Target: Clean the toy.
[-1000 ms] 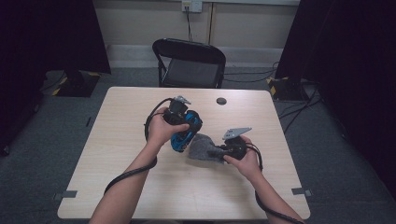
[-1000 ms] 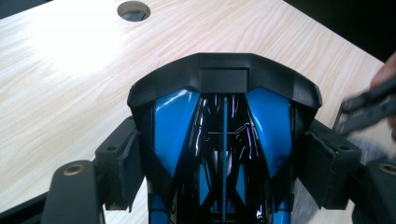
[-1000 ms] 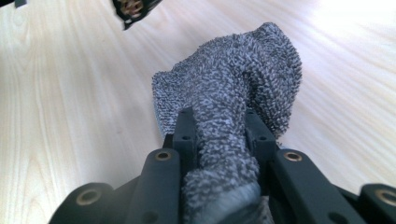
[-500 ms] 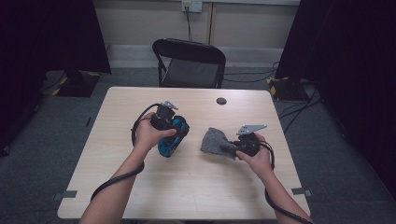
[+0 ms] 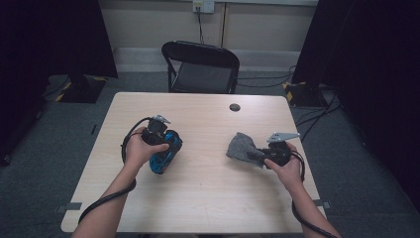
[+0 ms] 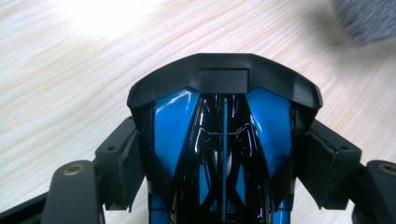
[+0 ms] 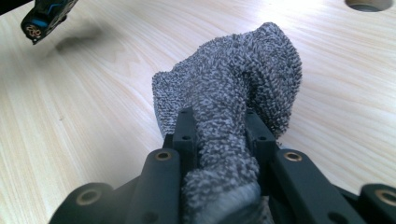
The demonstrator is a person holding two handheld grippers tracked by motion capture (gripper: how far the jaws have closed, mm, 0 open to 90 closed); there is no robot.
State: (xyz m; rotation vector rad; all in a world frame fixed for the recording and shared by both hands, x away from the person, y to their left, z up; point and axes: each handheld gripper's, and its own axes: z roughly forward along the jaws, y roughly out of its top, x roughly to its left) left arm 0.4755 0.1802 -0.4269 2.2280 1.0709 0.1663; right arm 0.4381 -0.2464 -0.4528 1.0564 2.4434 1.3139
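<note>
A glossy blue and black toy car (image 5: 163, 152) sits in my left gripper (image 5: 165, 154) at the table's left middle. Seen up close from the left gripper view, the car (image 6: 224, 140) lies between the two pads, which press on its sides, with the wood just under it. My right gripper (image 5: 252, 155) at the right middle is shut on a bunched grey cloth (image 5: 241, 146), which trails toward the table's centre. From the right gripper view the cloth (image 7: 233, 107) bulges out between the narrow jaws, and the car's end (image 7: 44, 14) hangs at the top left.
The light wooden table (image 5: 198, 198) has a round cable hole (image 5: 235, 107) near its far edge. A black folding chair (image 5: 200, 67) stands behind the table. Cables trail from both grippers toward the near edge.
Both hands have moved apart: the left gripper with the car went left and down toward the table, and the right gripper drew the grey cloth to the right, away from the car.
</note>
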